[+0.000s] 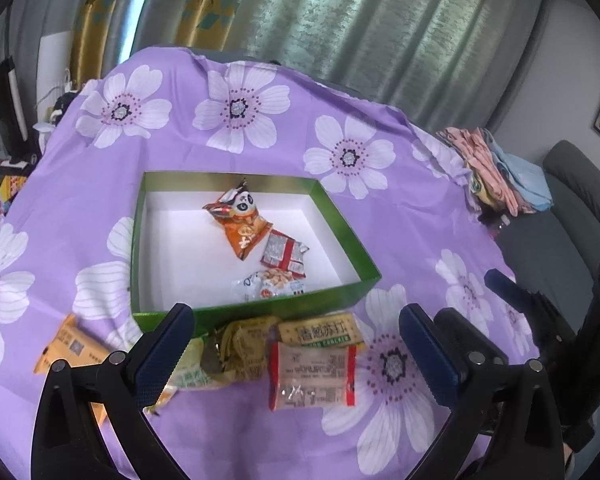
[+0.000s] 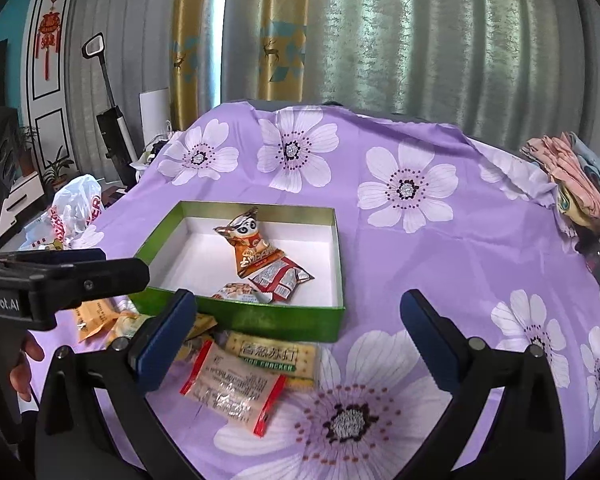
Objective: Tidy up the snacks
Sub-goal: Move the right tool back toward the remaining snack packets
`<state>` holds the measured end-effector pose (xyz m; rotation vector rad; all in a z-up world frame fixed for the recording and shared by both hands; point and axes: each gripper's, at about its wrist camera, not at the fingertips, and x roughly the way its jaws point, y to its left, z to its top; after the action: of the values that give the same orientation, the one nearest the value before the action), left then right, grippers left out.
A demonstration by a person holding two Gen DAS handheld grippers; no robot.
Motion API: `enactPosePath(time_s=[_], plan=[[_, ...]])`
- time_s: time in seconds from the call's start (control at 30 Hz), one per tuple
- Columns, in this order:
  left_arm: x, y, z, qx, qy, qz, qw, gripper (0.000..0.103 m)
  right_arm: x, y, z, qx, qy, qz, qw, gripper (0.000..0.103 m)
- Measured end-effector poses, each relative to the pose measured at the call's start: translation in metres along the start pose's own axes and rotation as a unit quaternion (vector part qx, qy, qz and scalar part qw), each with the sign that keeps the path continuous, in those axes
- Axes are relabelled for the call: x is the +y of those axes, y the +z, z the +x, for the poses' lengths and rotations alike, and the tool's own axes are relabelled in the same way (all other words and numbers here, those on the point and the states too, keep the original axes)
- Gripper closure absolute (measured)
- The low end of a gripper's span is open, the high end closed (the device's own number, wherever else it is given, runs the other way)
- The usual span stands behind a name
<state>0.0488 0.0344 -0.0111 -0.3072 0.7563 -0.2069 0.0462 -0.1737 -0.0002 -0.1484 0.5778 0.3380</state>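
A green box point(image 1: 342, 240) point(image 2: 260, 318) with a white inside stands on the purple flowered cloth. In it lie an orange panda packet point(image 1: 240, 220) point(image 2: 248, 246), a red-and-white packet point(image 1: 285, 255) point(image 2: 282, 276) and a peanut packet point(image 1: 274, 284) point(image 2: 236, 292). In front of the box lie a clear packet with red ends point(image 1: 314, 372) point(image 2: 232, 386), a cracker packet point(image 1: 320, 332) point(image 2: 272, 354), a crumpled yellow packet point(image 1: 240, 350) and an orange packet point(image 1: 70, 346) point(image 2: 96, 314). My left gripper point(image 1: 296, 348) is open above these loose snacks. My right gripper point(image 2: 296, 332) is open above them too.
A white plastic bag point(image 2: 74, 208) lies at the cloth's left edge. Folded clothes point(image 1: 496, 168) point(image 2: 576, 176) are piled at the right edge. The left gripper's body point(image 2: 60, 280) reaches in from the left in the right wrist view. Curtains hang behind the table.
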Motion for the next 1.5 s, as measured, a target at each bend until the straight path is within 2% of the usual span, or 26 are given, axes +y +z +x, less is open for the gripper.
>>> enactPosePath(time_s=[0.47,0.87,1.27,1.5], plan=[[-0.010,-0.028,-0.023,0.006,-0.012,0.003,0.9999,0.001,0.004,-0.014,-0.038,-0.009,-0.006,0.001,1.000,0.001],[-0.011,-0.044,-0.032,0.008,0.002,0.004,1.0000,0.001,0.005,-0.027,-0.052,-0.005,-0.006,0.009,1.000,0.001],[-0.004,-0.054,-0.018,0.032,0.008,-0.004,0.9995,0.001,0.006,-0.037,-0.048,0.012,-0.004,0.015,1.000,0.001],[0.007,-0.070,0.002,0.063,0.010,-0.014,0.9979,0.001,0.000,-0.051,-0.033,0.035,0.008,0.029,0.999,0.001]])
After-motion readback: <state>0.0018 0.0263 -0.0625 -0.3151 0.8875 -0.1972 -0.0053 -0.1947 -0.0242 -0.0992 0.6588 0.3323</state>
